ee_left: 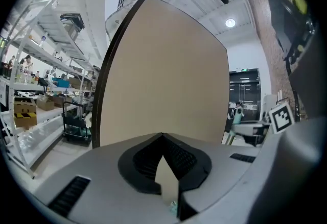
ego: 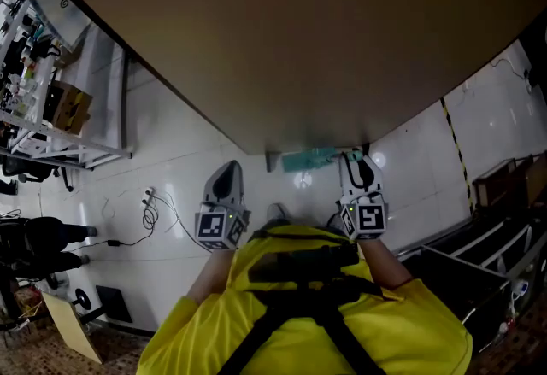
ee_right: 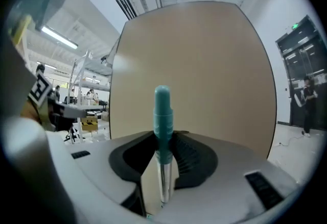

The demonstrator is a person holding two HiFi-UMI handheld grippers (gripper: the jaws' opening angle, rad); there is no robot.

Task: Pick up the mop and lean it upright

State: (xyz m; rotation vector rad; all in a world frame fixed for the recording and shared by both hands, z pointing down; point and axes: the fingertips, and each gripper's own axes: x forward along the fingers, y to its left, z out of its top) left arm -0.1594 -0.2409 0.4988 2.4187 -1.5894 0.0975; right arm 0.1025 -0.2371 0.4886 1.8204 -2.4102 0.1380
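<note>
Right claw (ee_right: 164,142) is clamped on the mop (ee_right: 163,177). Jaws are part-way in, with pads on both sides of the handle where the teal grip meets bare metal shaft. The handle runs upright across the jaws, and its cap (ee_right: 162,94) stands clear above the pads. So the long axis is already near vertical, not flat on the ground.

From above, a teal piece I take for the mop head (ego: 309,161) sits on the floor (ego: 188,177) at the foot of the board (ego: 282,40), just left of the right claw. The shaft joining it isn't visible from there, so that's a read, not a fact.

Left claw (ee_left: 163,140) has its tips together with nothing in it. It hangs off to the left, apart from the mop. Right is the working hand.

Key geometry: the board is dead ahead of the right claw and fills its view behind the handle. It's close, but I can't tell whether the cap touches it.

My take is that the pickup is done and the lean isn't confirmed. The next move should tip the top forward onto the board with the head planted, then ease the jaws off.

Risk: on glossy tile the head may slide out, and the handle could skid sideways along the board on release. The left claw is free to steady the shaft lower down.
</note>
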